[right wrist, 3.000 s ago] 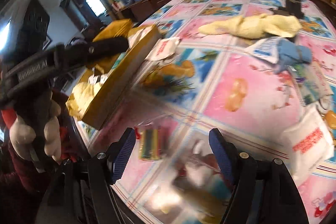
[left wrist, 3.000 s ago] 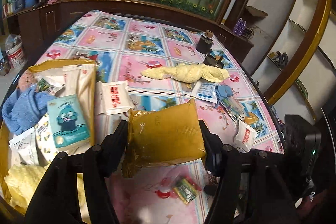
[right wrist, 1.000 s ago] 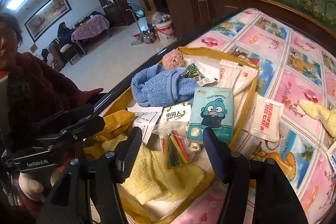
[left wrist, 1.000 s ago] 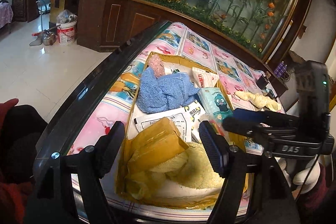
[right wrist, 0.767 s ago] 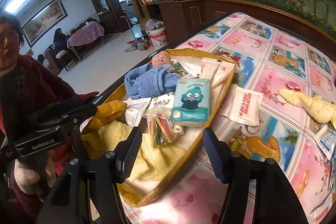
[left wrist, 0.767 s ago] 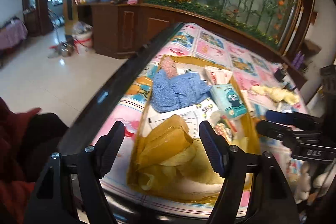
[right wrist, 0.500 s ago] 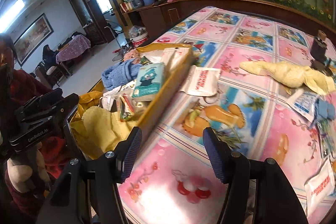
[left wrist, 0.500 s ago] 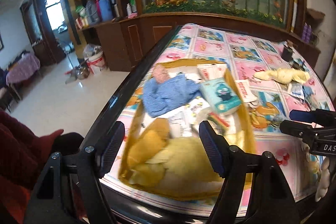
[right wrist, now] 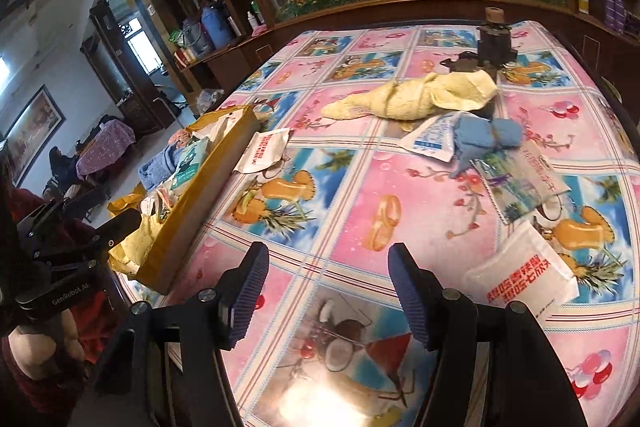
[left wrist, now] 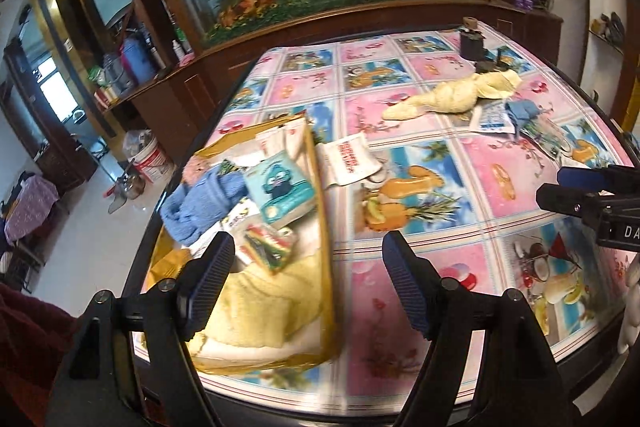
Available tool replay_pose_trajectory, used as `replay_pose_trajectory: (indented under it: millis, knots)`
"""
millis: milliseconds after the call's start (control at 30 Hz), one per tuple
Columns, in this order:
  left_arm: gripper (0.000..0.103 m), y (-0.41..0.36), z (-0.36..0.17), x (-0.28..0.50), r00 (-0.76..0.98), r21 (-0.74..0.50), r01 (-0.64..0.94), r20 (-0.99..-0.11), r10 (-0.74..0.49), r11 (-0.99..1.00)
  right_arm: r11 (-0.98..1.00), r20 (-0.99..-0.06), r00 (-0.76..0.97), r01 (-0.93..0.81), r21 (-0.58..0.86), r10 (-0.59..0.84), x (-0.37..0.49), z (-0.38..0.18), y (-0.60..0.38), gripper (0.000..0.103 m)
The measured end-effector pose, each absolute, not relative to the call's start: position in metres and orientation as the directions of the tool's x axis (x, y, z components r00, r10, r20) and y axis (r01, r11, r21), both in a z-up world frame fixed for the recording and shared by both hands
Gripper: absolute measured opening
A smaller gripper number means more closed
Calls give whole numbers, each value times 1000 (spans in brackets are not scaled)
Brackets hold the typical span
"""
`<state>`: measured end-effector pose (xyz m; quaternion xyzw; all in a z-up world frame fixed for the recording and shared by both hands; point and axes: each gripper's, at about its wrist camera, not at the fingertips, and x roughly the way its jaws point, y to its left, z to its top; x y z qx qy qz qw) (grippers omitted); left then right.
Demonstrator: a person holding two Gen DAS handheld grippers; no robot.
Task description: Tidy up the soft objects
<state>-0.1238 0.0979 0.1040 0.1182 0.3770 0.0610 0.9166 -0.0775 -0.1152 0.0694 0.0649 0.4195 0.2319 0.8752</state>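
Yellow box holds soft goods; left claw and right claw both gape, gripping nothing, above the table

"GenRobot.AI" on the left tongs (handle side), "DA" on the right tongs.

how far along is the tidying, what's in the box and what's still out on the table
Partly done. The yellow box already holds a blue towel, a teal tissue pack and a yellow towel. Nothing is in hand: the left gripper and right gripper are both open. Still out: the twisted yellow cloth, a blue cloth and several white packets.
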Motion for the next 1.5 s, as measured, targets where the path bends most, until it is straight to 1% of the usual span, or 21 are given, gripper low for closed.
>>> replay_pose_trajectory:
  millis: [200, 233, 300, 400, 467, 533, 633, 733, 867, 900, 1000, 1033, 1100, 1167, 1267, 1333, 1400, 1500]
  knots:
    - [79, 64, 100, -114, 709, 276, 52, -687, 159, 960, 900, -704, 560, -289, 328, 436, -76, 64, -146, 64]
    - [81, 59, 99, -112, 707, 270, 65, -692, 146, 961, 902, -705, 563, -279, 330, 432, -75, 63, -151, 64]
    - [82, 50, 94, -104, 691, 223, 105, -717, 90, 969, 908, -706, 571, -258, 330, 419, -72, 62, -161, 64]
    - [82, 34, 75, -87, 629, 112, 177, -777, -25, 978, 918, -711, 582, -219, 330, 394, -65, 62, -175, 64]
    - [82, 22, 59, -75, 590, 42, 208, -802, -91, 977, 924, -716, 587, -194, 329, 379, -58, 64, -183, 65]
    - [82, 12, 44, -65, 555, 0, 228, -822, -130, 974, 933, -726, 588, -174, 316, 356, -51, 67, -189, 65]
    - [82, 6, 32, -52, 532, -53, 236, -828, -175, 970, 947, -743, 589, -170, 271, 318, -36, 75, -189, 65]
    - [82, 9, 19, -39, 511, -100, 208, -837, -195, 973, 957, -749, 596, -185, 223, 290, -17, 83, -181, 65]
    - [83, 12, 19, -40, 560, -81, 191, -810, -176, 978, 946, -746, 583, -239, 220, 321, 18, 95, -153, 65]
    - [85, 13, 19, -41, 565, -84, 189, -806, -179, 978, 940, -749, 570, -256, 227, 336, 28, 97, -144, 65]
    - [96, 20, 18, -39, 572, -134, 184, -791, -217, 974, 927, -770, 529, -304, 220, 357, 60, 103, -110, 64]
    - [103, 22, 17, -37, 569, -143, 178, -793, -220, 974, 928, -782, 521, -318, 195, 343, 70, 103, -97, 65]
    - [103, 24, 17, -35, 579, -137, 168, -788, -210, 976, 935, -805, 518, -332, 125, 291, 91, 102, -71, 65]
    - [103, 22, 17, -35, 579, -126, 169, -790, -202, 978, 945, -836, 512, -326, 27, 201, 116, 96, -45, 65]
    - [103, 20, 16, -32, 577, -106, 172, -795, -187, 979, 937, -874, 478, -338, -93, 86, 149, 77, -12, 65]
    - [103, 20, 16, -33, 576, -105, 172, -796, -187, 979, 925, -893, 449, -351, -146, 30, 165, 63, 3, 65]
    - [103, 22, 16, -33, 576, -115, 174, -794, -196, 978, 914, -917, 398, -373, -157, 5, 175, 49, 11, 65]
    - [103, 29, 19, -35, 580, -164, 176, -779, -237, 971, 906, -955, 295, -408, -113, 14, 179, 34, 17, 65]
